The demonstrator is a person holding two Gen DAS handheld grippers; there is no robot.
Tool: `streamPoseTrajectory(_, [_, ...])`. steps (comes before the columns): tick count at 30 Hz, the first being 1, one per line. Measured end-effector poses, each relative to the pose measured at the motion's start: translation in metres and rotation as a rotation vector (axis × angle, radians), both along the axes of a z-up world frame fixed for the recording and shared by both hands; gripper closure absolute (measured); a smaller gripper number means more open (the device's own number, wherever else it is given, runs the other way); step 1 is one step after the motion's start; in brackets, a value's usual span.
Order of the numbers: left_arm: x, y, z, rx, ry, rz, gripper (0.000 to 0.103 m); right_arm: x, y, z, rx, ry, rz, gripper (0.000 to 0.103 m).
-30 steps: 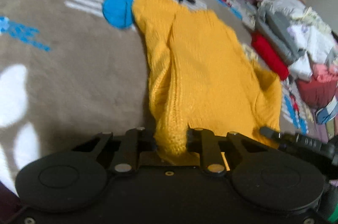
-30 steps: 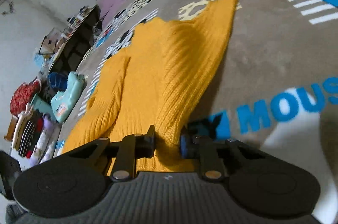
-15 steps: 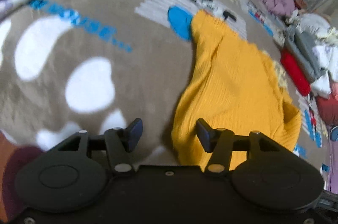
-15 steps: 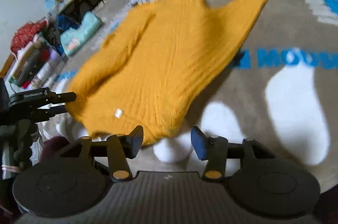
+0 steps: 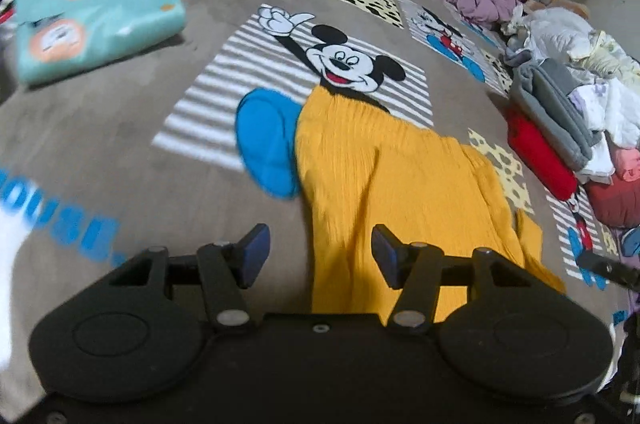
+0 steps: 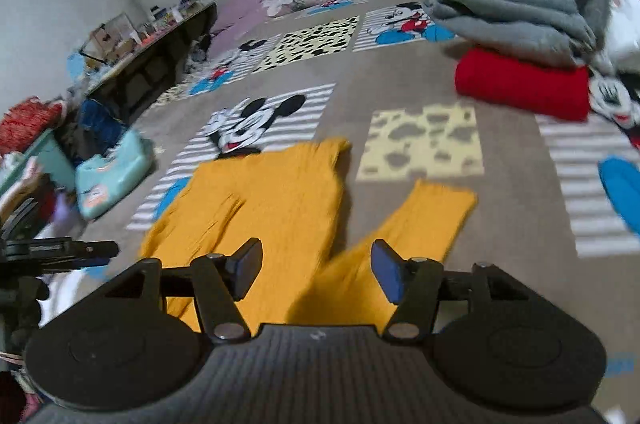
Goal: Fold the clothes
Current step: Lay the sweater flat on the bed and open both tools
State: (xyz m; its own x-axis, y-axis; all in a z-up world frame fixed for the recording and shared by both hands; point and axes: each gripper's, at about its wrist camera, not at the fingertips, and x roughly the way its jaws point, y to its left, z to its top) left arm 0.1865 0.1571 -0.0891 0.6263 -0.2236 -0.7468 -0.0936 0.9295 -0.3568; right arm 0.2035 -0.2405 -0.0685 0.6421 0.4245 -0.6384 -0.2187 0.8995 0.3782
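Mickey Mouse blanket (image 5: 120,152) covers the bed; the yellow knit sweater (image 5: 384,176) lies spread flat on it, right in front of both tools, one sleeve (image 6: 424,220) splayed out to the side. Folded stacks sit around: teal folded top (image 5: 92,20) to the far left, red folded item (image 6: 524,88) under grey fleece (image 6: 508,16) to the right.

Left gripper (image 5: 320,252): fingers spread, nothing pinched, cloth below them, not touched. Right gripper (image 6: 316,270): fingers just been opening, now spread, empty, sweater lying beneath.

Risks: the splayed sleeve is likely to get trapped crooked if the body is folded first. Knit is floppy and thick; a shallow pinch may catch one layer only and drag the rest. A wrinkle runs down the body and could get folded in.

Hidden: near hem is cut off behind both tool bodies. Right view is motion-blurred, so the collar end is hard to read, possibly at the far edge.
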Motion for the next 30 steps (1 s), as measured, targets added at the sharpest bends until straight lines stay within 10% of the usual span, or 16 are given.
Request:
streamPoseTrajectory(18, [0.119,-0.001,-0.052,-0.04,0.033,-0.133,0.051,0.138,0.029,-0.08,0.082,0.161,0.06,0.059])
streamPoseTrajectory(21, [0.131,-0.007,-0.053,-0.031,0.024,-0.158,0.056,0.14,0.032,-0.083,0.129,0.157,0.089,0.089])
streamPoseTrajectory(25, [0.141,-0.013,-0.048,-0.024,0.0,-0.184,0.093,0.14,0.025,-0.076,0.203,0.136,0.083,0.093])
streamPoseTrajectory(30, [0.149,-0.018,-0.026,-0.101,-0.078,-0.225,0.094,0.135,0.003,-0.053,0.27,0.064,0.031,0.094])
